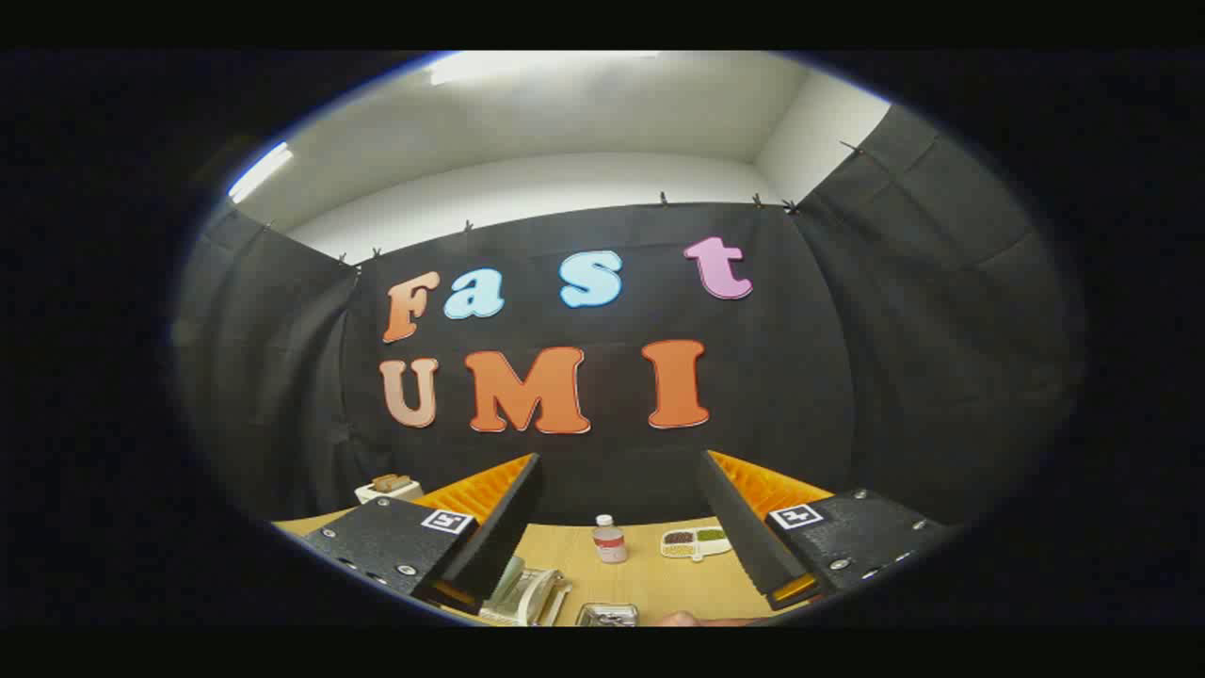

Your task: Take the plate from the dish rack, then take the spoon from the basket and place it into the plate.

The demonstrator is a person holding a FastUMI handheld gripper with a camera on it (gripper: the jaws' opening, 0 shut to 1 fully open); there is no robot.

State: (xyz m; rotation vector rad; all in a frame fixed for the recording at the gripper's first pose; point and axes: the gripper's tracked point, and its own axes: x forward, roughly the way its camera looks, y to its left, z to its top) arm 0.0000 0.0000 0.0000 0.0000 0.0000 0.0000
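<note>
The gripper (pixel 621 513) is held above the light wooden bench (pixel 650 584), its two fingers spread wide apart and holding nothing. Between them, toward the far edge of the bench, stands a small white bottle with a red label (pixel 609 539), beside a white divided tray of beans (pixel 696 542). At the near edge sit the pale dish rack holding a white plate (pixel 529 597) and a small metal basket (pixel 607 615).

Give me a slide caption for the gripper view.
Open gripper held high above the wooden table, dish rack with plate just below the fingers, small bottle and sectioned dish beyond.
</note>
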